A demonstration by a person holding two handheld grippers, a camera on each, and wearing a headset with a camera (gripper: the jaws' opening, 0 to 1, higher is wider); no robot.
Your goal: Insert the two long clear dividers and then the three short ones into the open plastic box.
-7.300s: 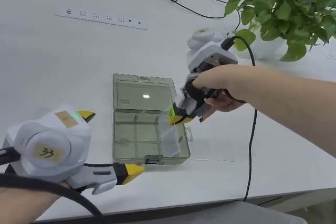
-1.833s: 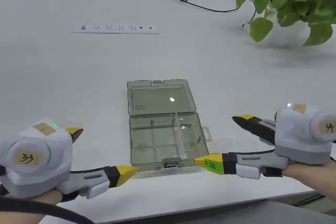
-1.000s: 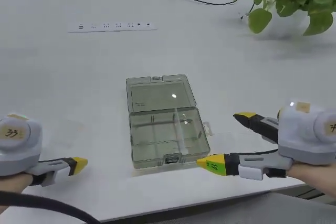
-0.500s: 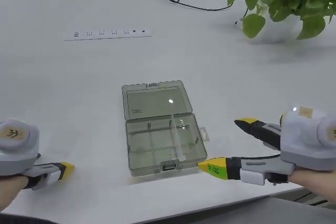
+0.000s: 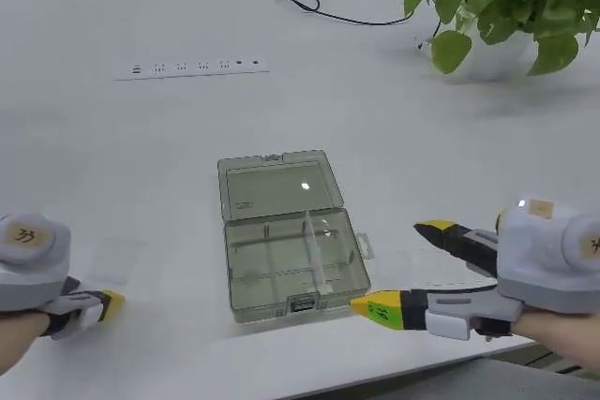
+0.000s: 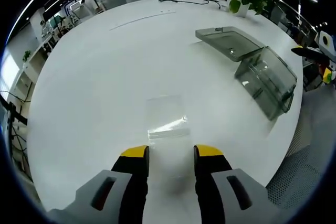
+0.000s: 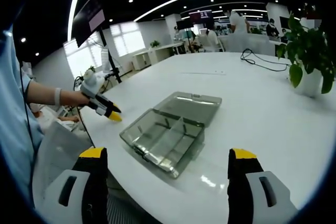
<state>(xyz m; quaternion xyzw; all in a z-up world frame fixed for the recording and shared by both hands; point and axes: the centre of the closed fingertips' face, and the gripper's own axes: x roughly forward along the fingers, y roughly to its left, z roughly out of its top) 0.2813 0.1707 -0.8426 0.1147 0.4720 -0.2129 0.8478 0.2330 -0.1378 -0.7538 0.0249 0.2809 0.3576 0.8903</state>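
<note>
The left claw [image 6: 171, 152], open and empty, points at the clear dividers [image 6: 167, 121] lying flat on the desk [image 6: 94, 77] well apart from the open box [image 5: 281, 299], apparently lined up for a pickup, while the right claw [image 7: 168, 153] hovers wide open and empty near the box.
</note>
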